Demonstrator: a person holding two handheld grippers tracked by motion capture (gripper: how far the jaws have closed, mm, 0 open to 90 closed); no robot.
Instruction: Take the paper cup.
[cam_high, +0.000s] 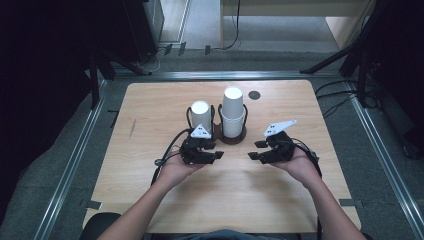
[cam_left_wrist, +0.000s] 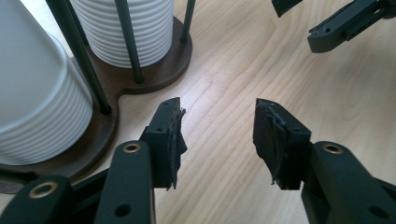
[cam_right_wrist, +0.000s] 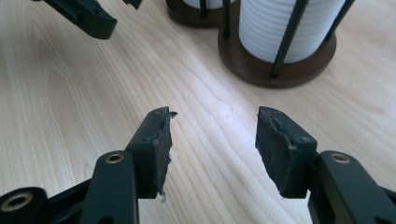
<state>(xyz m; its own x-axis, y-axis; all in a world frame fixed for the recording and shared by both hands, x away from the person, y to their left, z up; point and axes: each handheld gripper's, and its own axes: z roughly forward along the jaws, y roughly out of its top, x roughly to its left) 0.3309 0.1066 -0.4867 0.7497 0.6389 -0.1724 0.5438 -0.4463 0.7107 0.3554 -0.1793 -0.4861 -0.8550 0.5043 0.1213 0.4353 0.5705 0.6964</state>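
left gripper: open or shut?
Open. In its own view the left gripper has its two jaws standing well apart, bare wooden table between them, nothing held.

Pale, matt wood grain is being shown by the tabletop (cam_left_wrist: 243, 60). Ribbed white paper is being shown by the stacked cups (cam_left_wrist: 135, 28), held in a dark, smooth wooden holder (cam_left_wrist: 159, 70) with thin metal rods. Matt black plastic and worn, ragged rubber pads (cam_right_wrist: 275, 144) are being displayed by each claw.
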